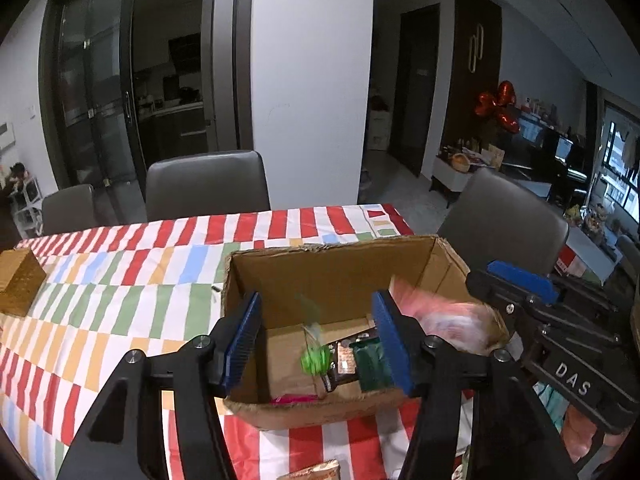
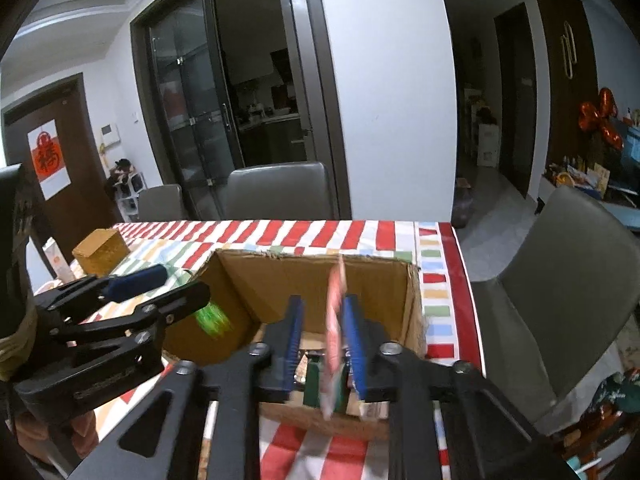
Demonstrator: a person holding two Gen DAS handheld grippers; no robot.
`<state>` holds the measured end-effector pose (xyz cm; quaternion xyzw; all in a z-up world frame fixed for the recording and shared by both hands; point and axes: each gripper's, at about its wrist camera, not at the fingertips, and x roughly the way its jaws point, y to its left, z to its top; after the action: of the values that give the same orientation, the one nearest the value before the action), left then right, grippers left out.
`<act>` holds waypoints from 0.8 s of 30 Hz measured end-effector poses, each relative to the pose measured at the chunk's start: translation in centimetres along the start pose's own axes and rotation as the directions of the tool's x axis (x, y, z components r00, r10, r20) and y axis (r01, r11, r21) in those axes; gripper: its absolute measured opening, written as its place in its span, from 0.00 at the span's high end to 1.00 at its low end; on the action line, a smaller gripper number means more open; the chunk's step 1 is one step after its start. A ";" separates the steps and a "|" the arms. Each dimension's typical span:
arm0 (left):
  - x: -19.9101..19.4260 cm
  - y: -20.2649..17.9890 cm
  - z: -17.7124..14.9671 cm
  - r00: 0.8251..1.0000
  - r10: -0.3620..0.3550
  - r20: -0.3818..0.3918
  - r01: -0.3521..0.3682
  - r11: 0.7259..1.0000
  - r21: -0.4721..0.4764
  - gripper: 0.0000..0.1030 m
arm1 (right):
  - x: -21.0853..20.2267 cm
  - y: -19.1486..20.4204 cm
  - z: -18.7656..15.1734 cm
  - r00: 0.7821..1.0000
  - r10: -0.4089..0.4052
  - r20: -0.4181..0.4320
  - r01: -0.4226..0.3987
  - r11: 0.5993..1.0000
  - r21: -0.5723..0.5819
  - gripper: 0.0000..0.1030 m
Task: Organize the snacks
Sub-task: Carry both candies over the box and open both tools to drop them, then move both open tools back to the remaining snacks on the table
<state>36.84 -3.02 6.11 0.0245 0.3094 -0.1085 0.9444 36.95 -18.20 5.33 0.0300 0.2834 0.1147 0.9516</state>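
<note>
Left wrist view: the left claw point(image 1: 316, 344) hung over the open cardboard box point(image 1: 304, 264), jaws wide apart; a blurred green snack point(image 1: 315, 360) sat in the gap, touching neither pad (apparently dropping free).
Right wrist view: the right claw point(image 2: 322, 344) stood partly open over the same box, a pink packet point(image 2: 334, 332) upright between its pads, blurred, close to the right pad; contact could not be told.
Done so far: a dark wrapped bar point(image 1: 340, 364), a dark green pouch point(image 1: 372, 364) and a magenta wrapper point(image 1: 292, 399) lay on the box floor.
Left to do: a brown packet point(image 1: 316, 474) lay on the striped desk point(image 1: 120, 280) in front of the box, so the sorting seemed unfinished.
Green snack: small, bright, clear wrapper tail on top.
Pink packet: thin, flat, soft, edge-on to the camera.
Elsewhere: a woven golden box point(image 1: 18, 280) stood well apart at the desk's left.
</note>
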 end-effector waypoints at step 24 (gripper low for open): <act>-6.8 -5.8 -8.8 0.995 -0.064 -0.070 0.067 0.997 0.038 0.41 | -8.2 -1.1 -8.1 0.998 0.037 -0.055 -0.039 0.998 -0.048 0.73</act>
<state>25.11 -6.40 3.13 0.0371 0.3402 -0.1446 0.9284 26.07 -21.31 2.79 0.0091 0.3057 0.1404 0.9417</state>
